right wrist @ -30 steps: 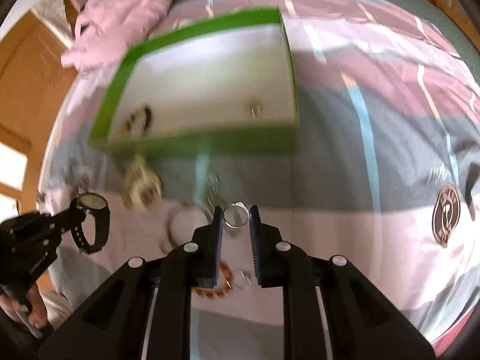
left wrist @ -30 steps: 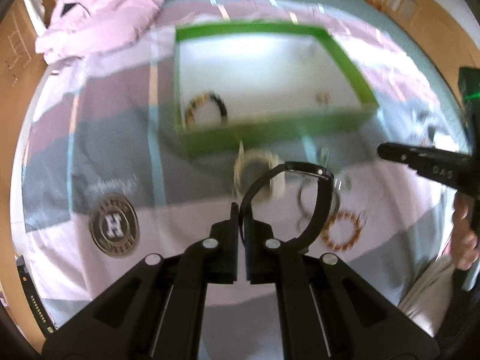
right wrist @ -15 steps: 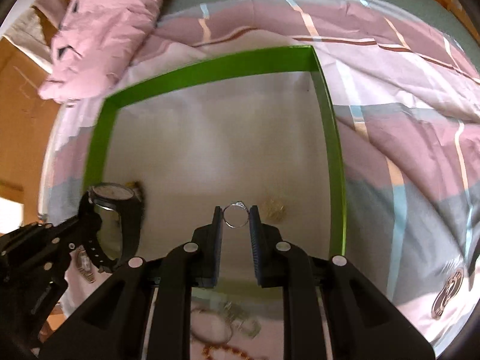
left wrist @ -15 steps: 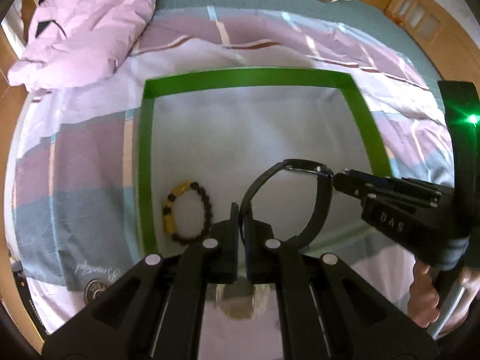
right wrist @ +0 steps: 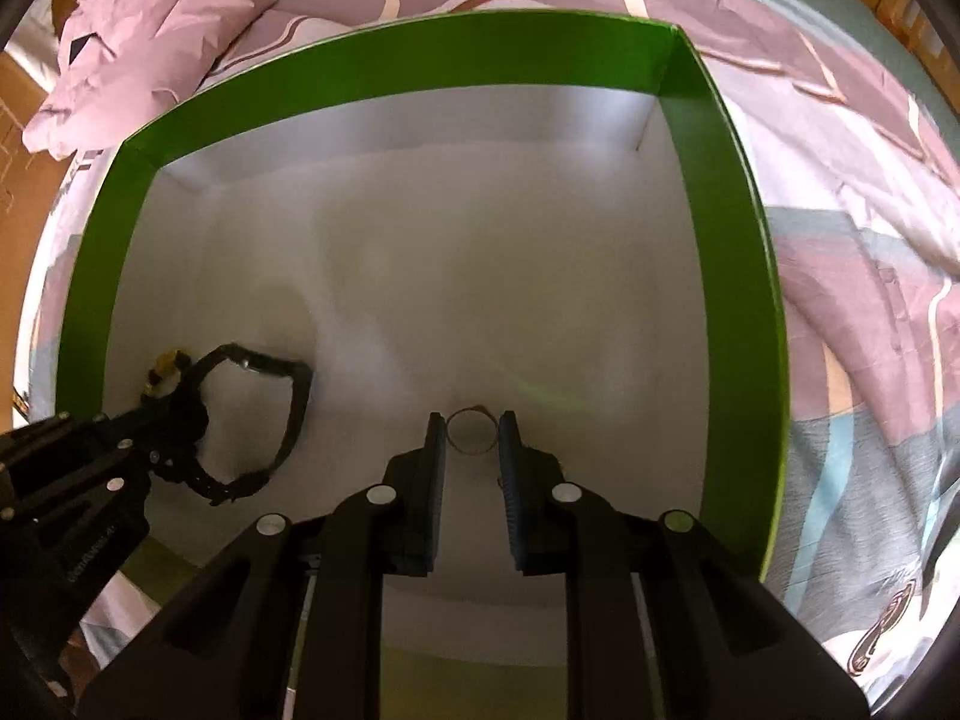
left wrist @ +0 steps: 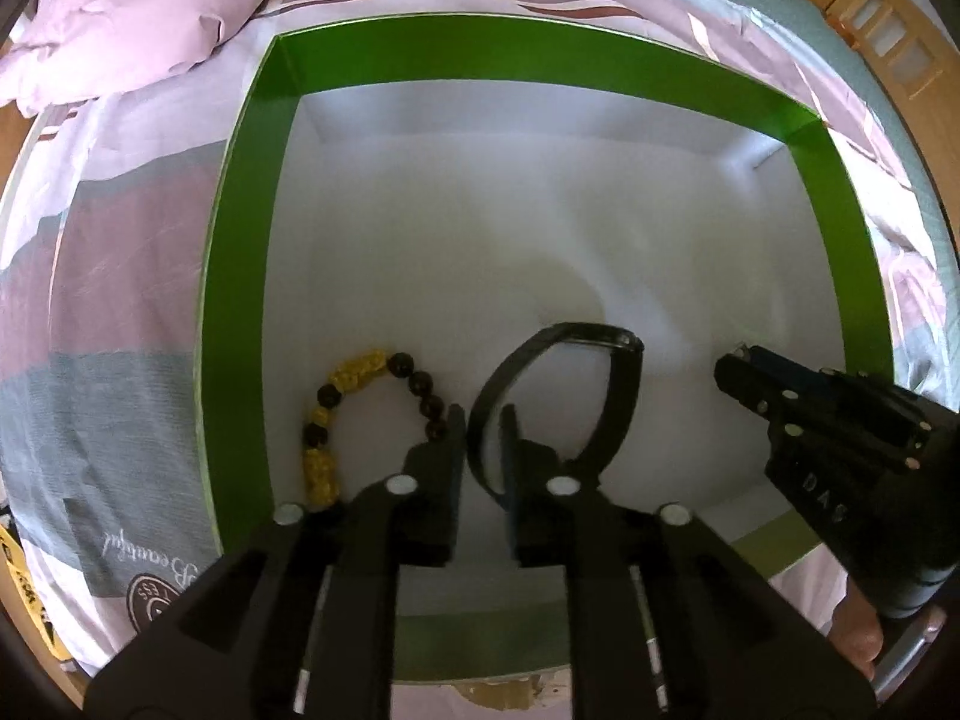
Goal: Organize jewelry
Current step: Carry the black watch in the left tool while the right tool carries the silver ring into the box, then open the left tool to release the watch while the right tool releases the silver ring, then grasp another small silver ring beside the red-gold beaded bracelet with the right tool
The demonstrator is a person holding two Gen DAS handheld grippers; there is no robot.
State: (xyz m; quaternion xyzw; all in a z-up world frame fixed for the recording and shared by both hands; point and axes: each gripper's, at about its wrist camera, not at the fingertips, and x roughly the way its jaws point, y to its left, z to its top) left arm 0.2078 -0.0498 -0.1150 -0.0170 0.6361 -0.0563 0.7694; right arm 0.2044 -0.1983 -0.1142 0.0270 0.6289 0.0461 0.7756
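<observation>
Both my tongs have come from above the bedsheet to inside the green box (left wrist: 240, 312), compared w/ a sec ago, and the box now fills nearly the whole view of each cam.

L tongs (left wrist: 483, 420): the jaws have just been opening. The black watch (left wrist: 618, 396) is between them w/ its strap, but a gap shows on the left side of the strap, so the pads do not press it any more. In the R cam the watch (right wrist: 288, 414) looks to lie low by the white floor; if it touches the floor I cannot tell.

Just left of the L tongs lies a bead bracelet (left wrist: 336, 420), yellow and dark beads, close to the box's left wall.

R tongs (right wrist: 472, 435): the jaws are narrow and pinch a thin silver ring (right wrist: 472, 432) between the pads, low over the floor near the front wall. R tongs are to the right of the L ones, apart, not touching.

Outside the box, striped bedsheet (right wrist: 870, 192) around and a pink pillow (left wrist: 138, 18) far-left.
</observation>
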